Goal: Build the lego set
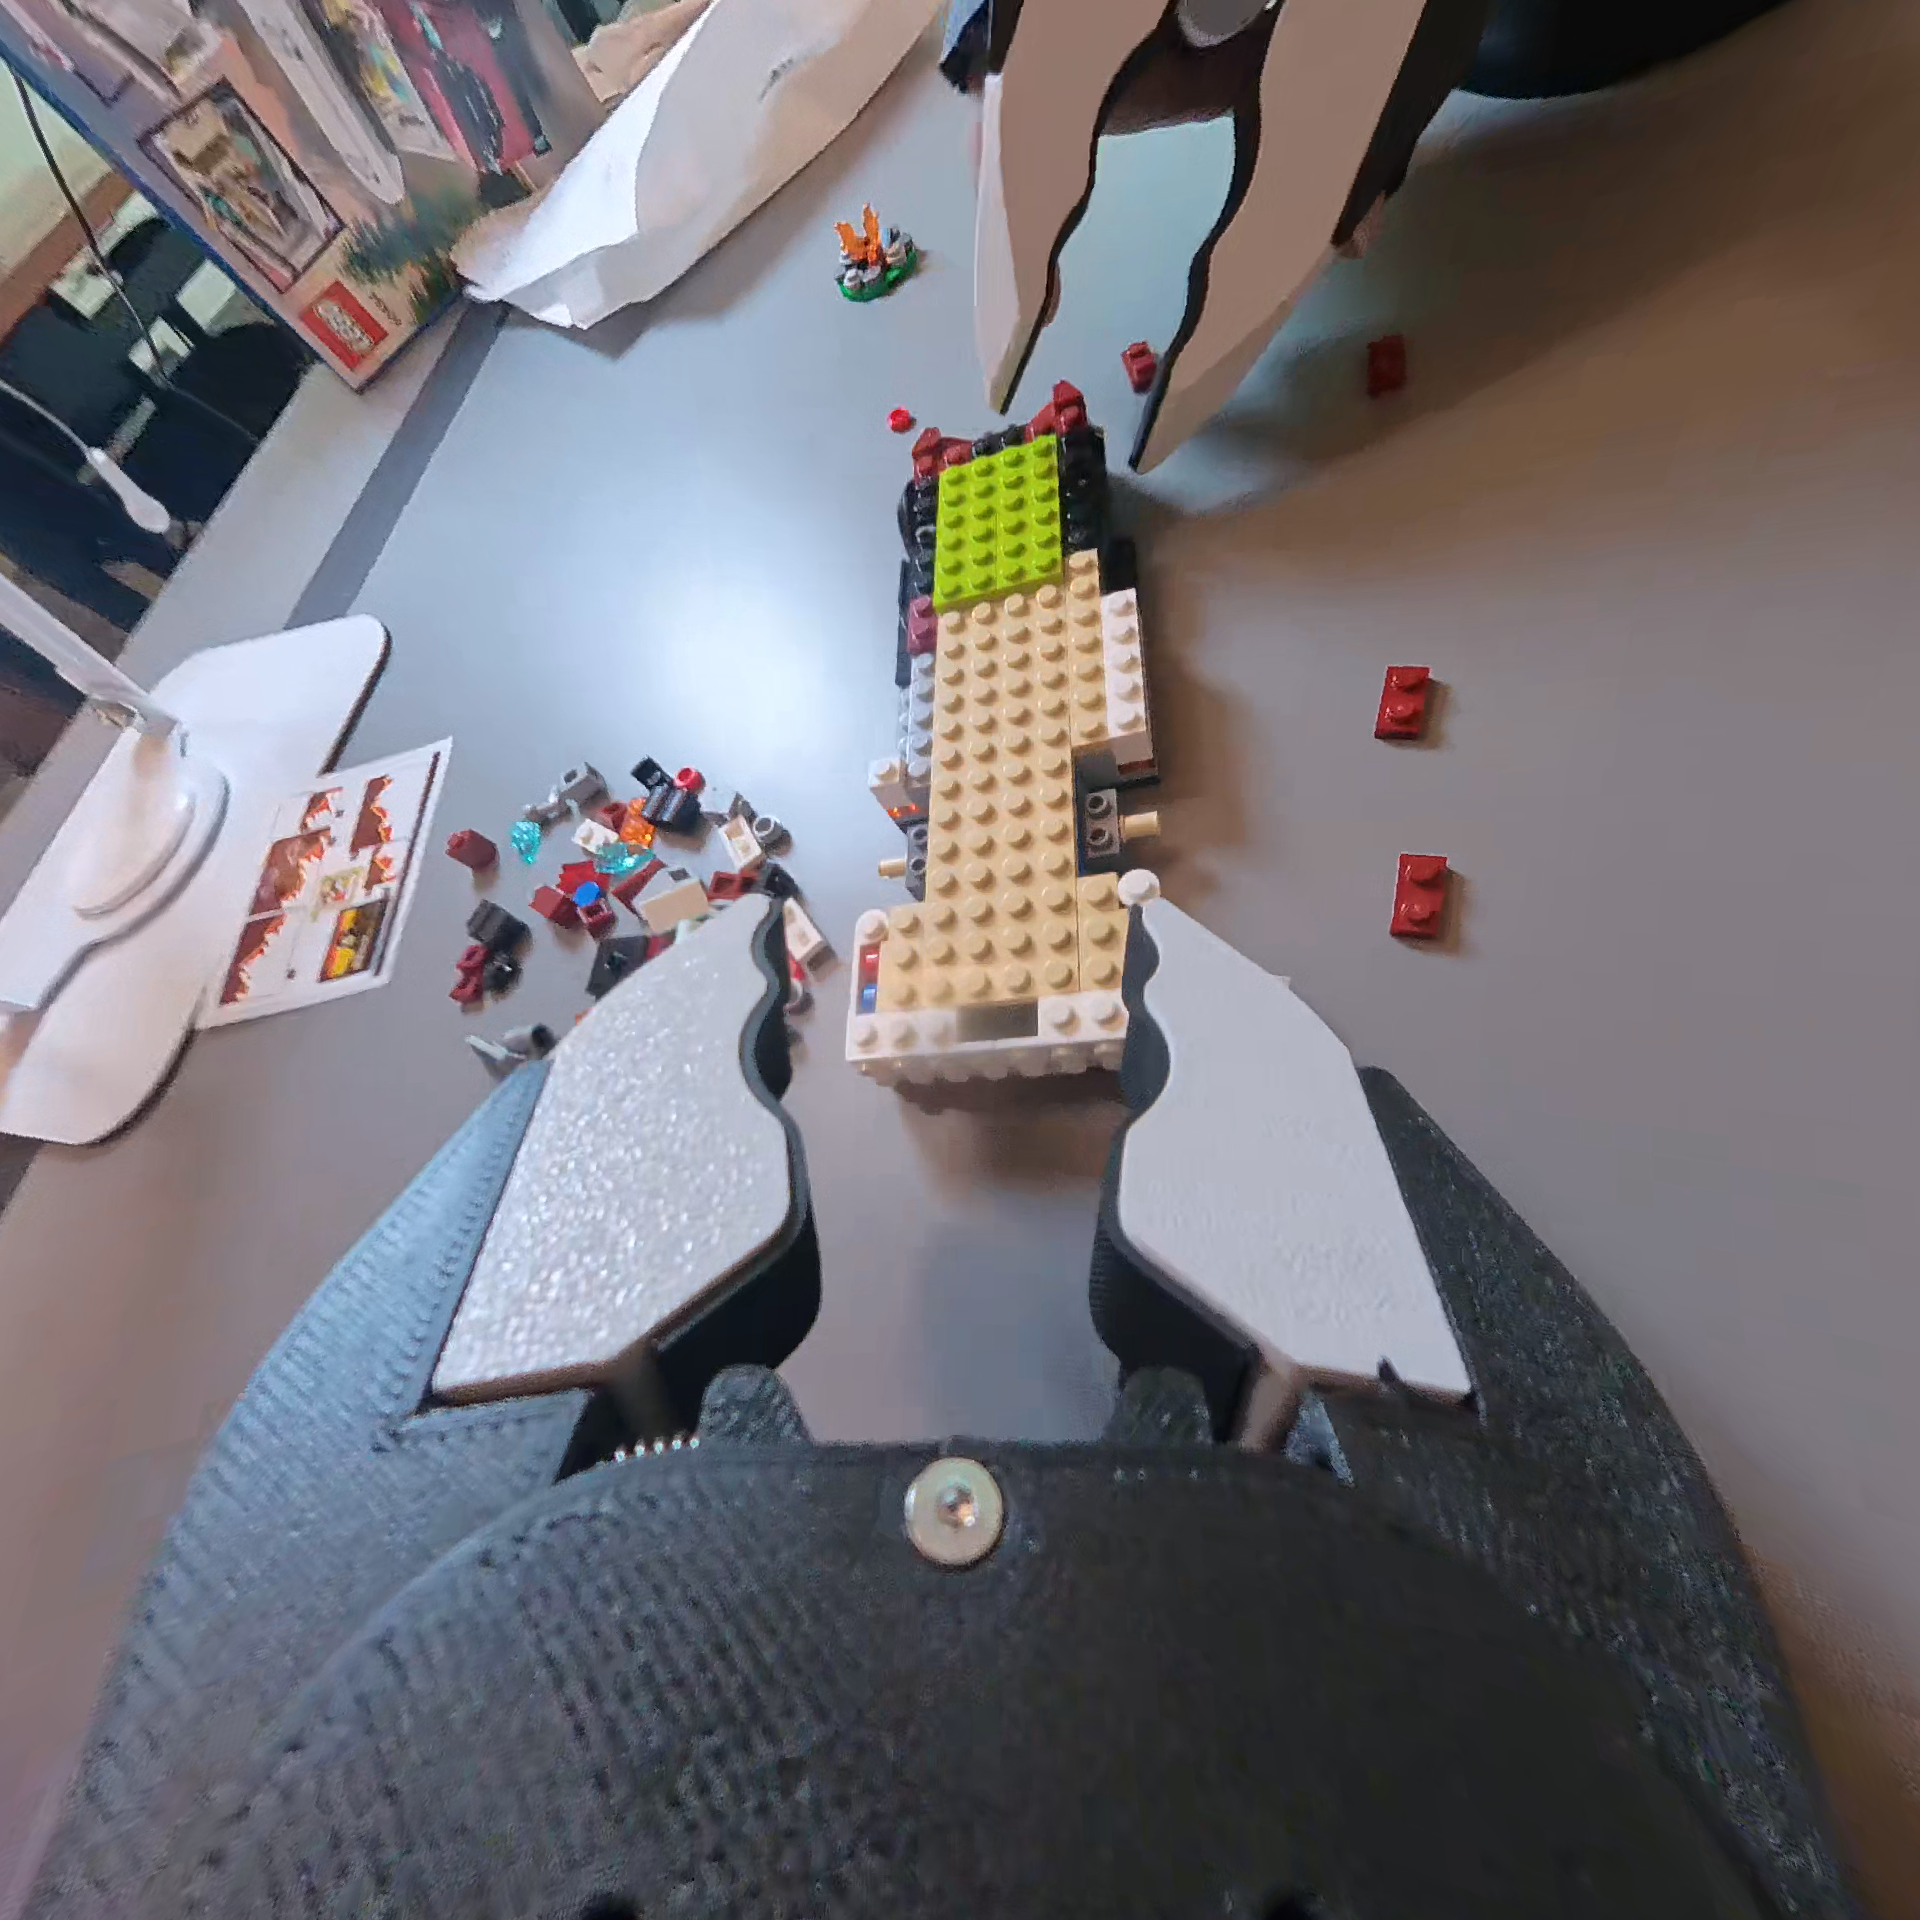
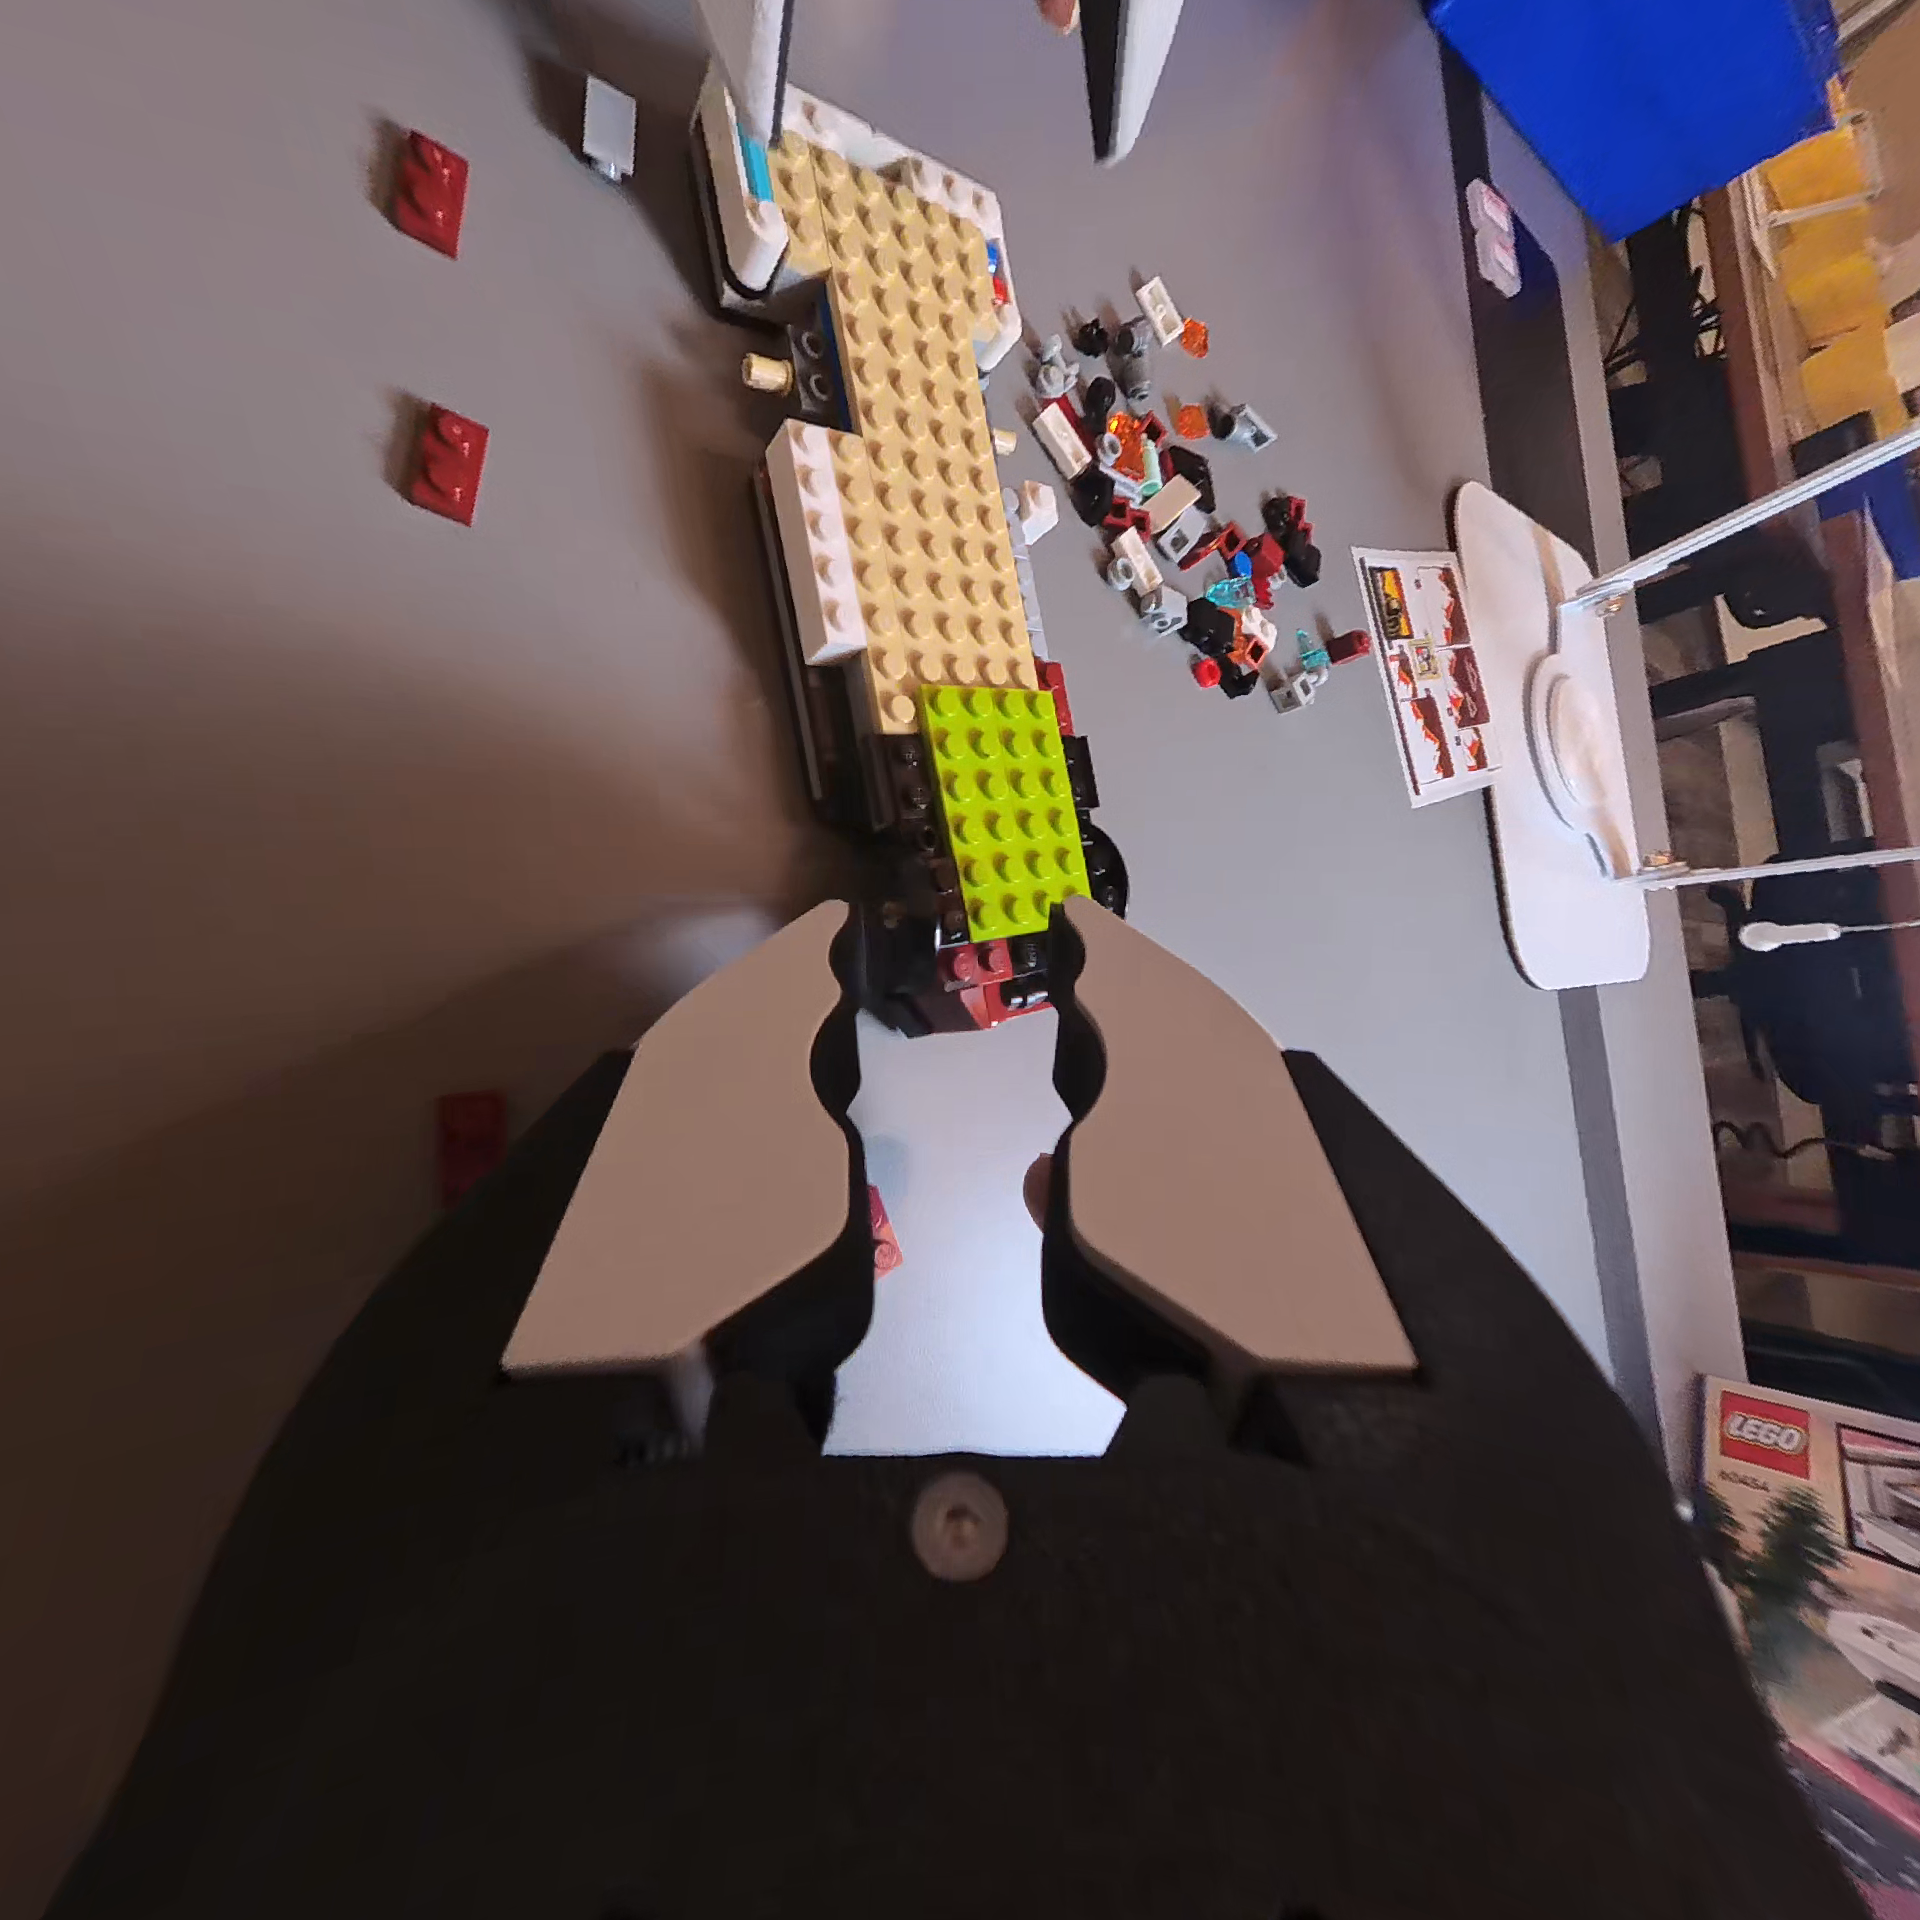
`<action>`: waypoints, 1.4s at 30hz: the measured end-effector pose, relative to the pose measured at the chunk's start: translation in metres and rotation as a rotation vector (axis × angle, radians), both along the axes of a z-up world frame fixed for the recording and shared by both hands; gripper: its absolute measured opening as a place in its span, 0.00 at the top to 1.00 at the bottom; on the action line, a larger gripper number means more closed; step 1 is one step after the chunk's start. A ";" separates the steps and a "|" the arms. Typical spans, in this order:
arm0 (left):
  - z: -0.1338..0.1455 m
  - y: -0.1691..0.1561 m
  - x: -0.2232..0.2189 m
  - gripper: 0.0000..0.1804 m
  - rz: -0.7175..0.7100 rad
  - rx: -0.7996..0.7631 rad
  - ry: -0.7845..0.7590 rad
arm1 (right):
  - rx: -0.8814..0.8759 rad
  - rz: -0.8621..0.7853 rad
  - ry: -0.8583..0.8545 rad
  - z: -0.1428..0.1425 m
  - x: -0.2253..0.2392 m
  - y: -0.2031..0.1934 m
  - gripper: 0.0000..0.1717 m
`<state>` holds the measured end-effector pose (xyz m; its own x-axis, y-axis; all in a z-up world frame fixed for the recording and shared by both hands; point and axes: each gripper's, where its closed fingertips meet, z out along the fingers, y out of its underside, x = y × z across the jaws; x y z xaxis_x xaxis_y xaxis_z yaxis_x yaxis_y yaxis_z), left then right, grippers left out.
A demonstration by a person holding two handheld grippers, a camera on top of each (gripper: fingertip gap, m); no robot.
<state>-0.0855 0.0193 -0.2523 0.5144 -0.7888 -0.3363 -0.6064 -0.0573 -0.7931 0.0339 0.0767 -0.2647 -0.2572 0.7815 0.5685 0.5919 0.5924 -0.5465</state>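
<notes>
Grey-fingered and spread wide, bracketed the white near end of the brick model (image 1: pixel 1003 790) with the left gripper (image 1: pixel 956 935) — left pad clear of it. Lay lengthwise on the grey table (image 1: pixel 623 623), between a heap of loose bricks (image 1: pixel 623 862) and two red plates (image 1: pixel 1408 701). Farther off, straddled the dark far end with the right gripper (image 2: pixel 956 914) — fingers apart, no press seen.
</notes>
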 end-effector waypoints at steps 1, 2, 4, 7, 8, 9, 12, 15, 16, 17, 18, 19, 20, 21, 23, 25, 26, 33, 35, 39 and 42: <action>-0.002 0.000 0.000 0.64 0.001 -0.038 -0.027 | -0.026 0.005 0.012 0.002 -0.001 -0.001 0.80; -0.005 -0.001 0.000 0.62 0.003 -0.092 -0.056 | -0.062 0.004 0.017 0.004 -0.002 -0.002 0.79; -0.010 -0.002 -0.001 0.59 0.020 -0.187 -0.099 | -0.130 0.000 0.027 0.009 -0.004 0.001 0.76; -0.019 -0.005 -0.002 0.56 0.037 -0.309 -0.138 | -0.261 -0.015 -0.054 0.003 -0.004 0.008 0.65; -0.021 -0.006 -0.001 0.57 0.034 -0.324 -0.137 | -0.296 -0.018 -0.092 -0.001 -0.004 0.011 0.61; -0.023 -0.007 0.000 0.57 0.035 -0.335 -0.129 | -0.321 -0.018 -0.113 -0.004 -0.005 0.015 0.59; -0.026 -0.006 0.000 0.59 0.038 -0.325 -0.103 | -0.432 -0.003 -0.192 -0.011 -0.007 0.021 0.56; -0.026 -0.005 0.000 0.60 0.043 -0.319 -0.097 | -0.501 0.026 -0.273 -0.017 -0.007 0.021 0.56; -0.026 -0.005 0.000 0.60 0.042 -0.318 -0.094 | -0.510 0.033 -0.297 -0.020 -0.007 0.021 0.56; -0.026 -0.005 0.000 0.60 0.040 -0.317 -0.093 | -0.510 0.042 -0.314 -0.021 -0.007 0.021 0.58; -0.027 -0.005 -0.001 0.60 0.042 -0.319 -0.093 | -0.508 0.052 -0.324 -0.022 -0.007 0.021 0.60; -0.028 -0.005 -0.002 0.59 0.046 -0.329 -0.091 | -0.504 0.057 -0.332 -0.021 -0.007 0.020 0.65; -0.030 -0.005 -0.003 0.58 0.050 -0.346 -0.087 | -0.494 0.058 -0.336 -0.021 -0.007 0.020 0.65; -0.032 -0.005 -0.003 0.57 0.050 -0.358 -0.089 | -0.483 0.060 -0.335 -0.021 -0.008 0.020 0.65; -0.031 -0.004 -0.003 0.57 0.053 -0.360 -0.094 | -0.452 0.064 -0.318 -0.020 -0.009 0.019 0.65; -0.031 -0.005 -0.002 0.57 0.045 -0.350 -0.085 | -0.399 0.065 -0.290 -0.018 -0.009 0.019 0.65; -0.031 -0.005 -0.001 0.58 0.037 -0.346 -0.081 | -0.370 0.064 -0.272 -0.017 -0.010 0.020 0.65; -0.027 0.001 -0.002 0.58 0.026 -0.214 0.007 | -0.219 0.041 -0.143 -0.010 -0.009 0.021 0.65; -0.026 0.002 -0.002 0.58 0.023 -0.190 0.023 | -0.197 0.037 -0.121 -0.009 -0.008 0.020 0.65; -0.026 0.003 -0.001 0.58 0.018 -0.176 0.031 | -0.190 0.030 -0.108 -0.009 -0.007 0.020 0.65; -0.025 0.004 -0.001 0.58 0.019 -0.173 0.034 | -0.189 0.030 -0.104 -0.009 -0.007 0.020 0.65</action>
